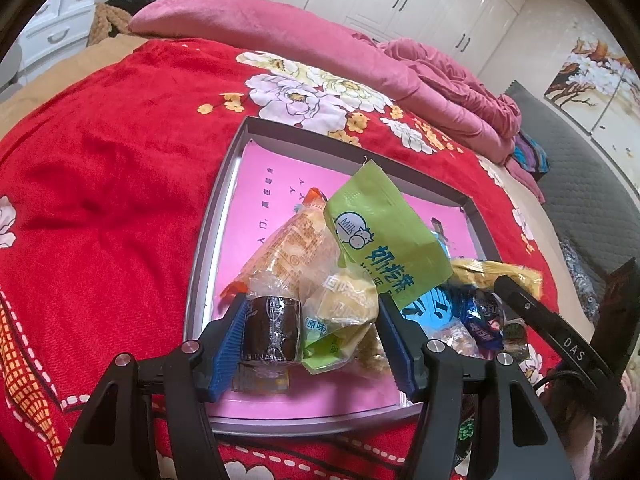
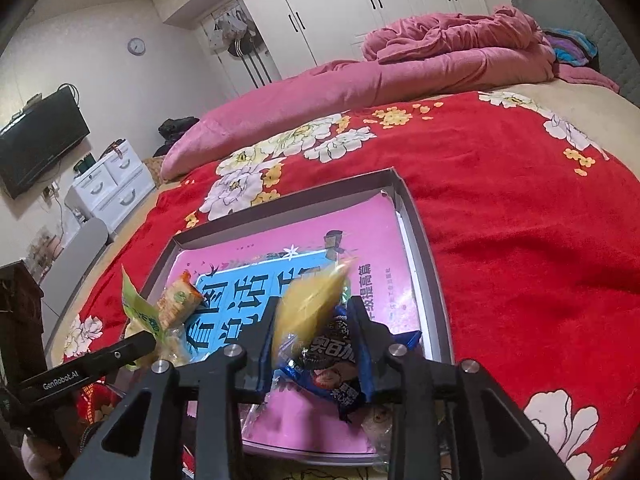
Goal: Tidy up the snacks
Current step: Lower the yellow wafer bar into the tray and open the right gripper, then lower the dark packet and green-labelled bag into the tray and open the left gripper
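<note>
A shallow grey box with a pink printed bottom (image 1: 224,208) lies on the red bed cover; it also shows in the right wrist view (image 2: 420,216). My left gripper (image 1: 312,316) is shut on a bundle of snacks: a dark wrapped roll (image 1: 272,330), a clear yellow-green pack (image 1: 340,312), a green milk-snack bag (image 1: 384,236) and an orange cracker pack (image 1: 288,248). My right gripper (image 2: 312,332) is shut on a yellow packet (image 2: 308,300) and a blue snack packet (image 2: 332,364) above the box's near end.
Red floral blanket (image 1: 100,184) covers the bed. A pink quilt (image 2: 440,60) is bunched at the far side. White wardrobes (image 2: 340,4) stand behind. More wrapped snacks (image 1: 456,336) lie in the box's right corner.
</note>
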